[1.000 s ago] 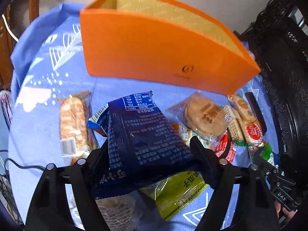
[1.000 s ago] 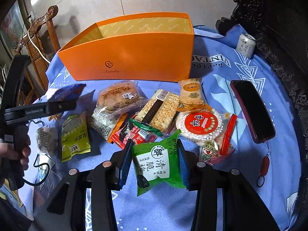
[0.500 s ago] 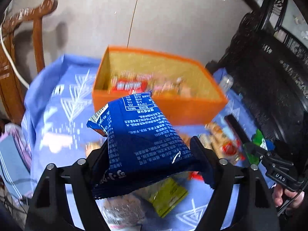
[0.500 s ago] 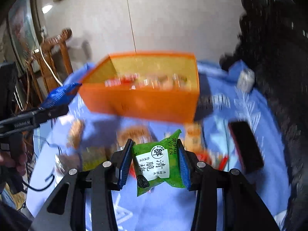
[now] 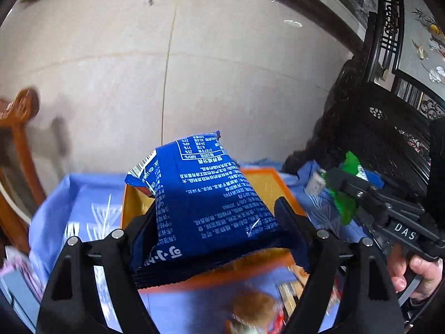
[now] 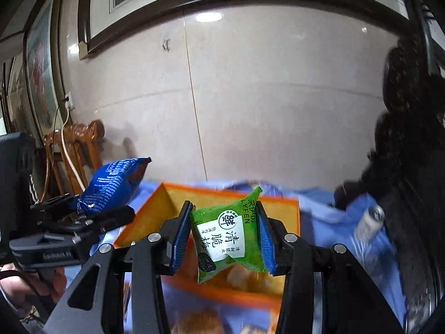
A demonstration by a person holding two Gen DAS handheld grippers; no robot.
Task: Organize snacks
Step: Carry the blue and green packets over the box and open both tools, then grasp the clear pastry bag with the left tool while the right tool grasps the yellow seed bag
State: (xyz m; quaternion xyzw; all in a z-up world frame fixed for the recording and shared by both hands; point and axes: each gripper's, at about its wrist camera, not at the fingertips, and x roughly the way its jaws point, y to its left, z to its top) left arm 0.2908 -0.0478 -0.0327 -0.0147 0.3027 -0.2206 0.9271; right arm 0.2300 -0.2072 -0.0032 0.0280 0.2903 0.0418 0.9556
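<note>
Holding one snack each, both grippers hang above the orange box (image 6: 236, 194) on the table (image 5: 83, 194) with its blue cloth. The left gripper (image 5: 219, 222) has its jaws shut tight on the sides of a blue pack (image 5: 205, 194), which sticks up and forward over the near wall of the box. The right gripper (image 6: 225, 236) has its jaws pressed on both sides of a green pack (image 6: 225, 233), also over the box. Some snacks (image 5: 256, 306) are blurry on the cloth in front of the box, and a can (image 6: 370, 220) stands off to the right.

The step looks like dropping both packs in. To do it well, each gripper should go a bit more forward so its pack is fully past the near wall, then dip low before the jaws let go. The two grippers are close, so they should keep apart and not bump. The blue pack is big and floppy, so it may catch on the rim if let go too soon
</note>
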